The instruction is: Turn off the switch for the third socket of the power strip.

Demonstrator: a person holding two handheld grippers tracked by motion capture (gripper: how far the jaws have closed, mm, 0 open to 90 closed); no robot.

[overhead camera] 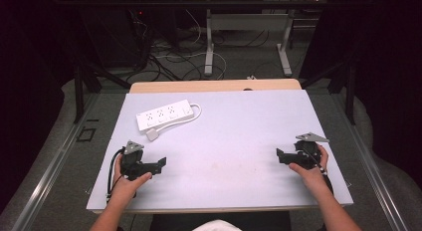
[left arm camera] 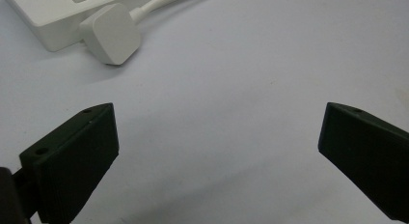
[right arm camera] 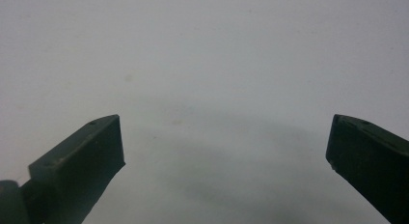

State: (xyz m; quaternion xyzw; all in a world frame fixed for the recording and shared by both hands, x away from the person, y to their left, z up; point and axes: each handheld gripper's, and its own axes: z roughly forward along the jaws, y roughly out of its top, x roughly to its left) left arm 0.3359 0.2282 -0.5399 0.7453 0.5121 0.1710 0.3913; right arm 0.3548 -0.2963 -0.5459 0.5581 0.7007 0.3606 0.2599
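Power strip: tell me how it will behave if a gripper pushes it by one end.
The power strip lies flat and long, so it would likely slide and swing round rather than tip. Its hard white casing looks stiff. The cable looks floppy and would probably drag the plug along.

Your pale surface point(overhead camera: 239, 136) carries a white power strip point(overhead camera: 164, 115). Its plug point(overhead camera: 152, 135) lies just beside the strip's near edge.

The high view looks forward and down from above the person's side, taking in the whole desk point(overhead camera: 239, 141). The left gripper view sits close above the desk's left part, facing the power strip point(left arm camera: 53, 14) and plug point(left arm camera: 111, 35), which the high view shares. The right gripper view looks closely at bare desk.
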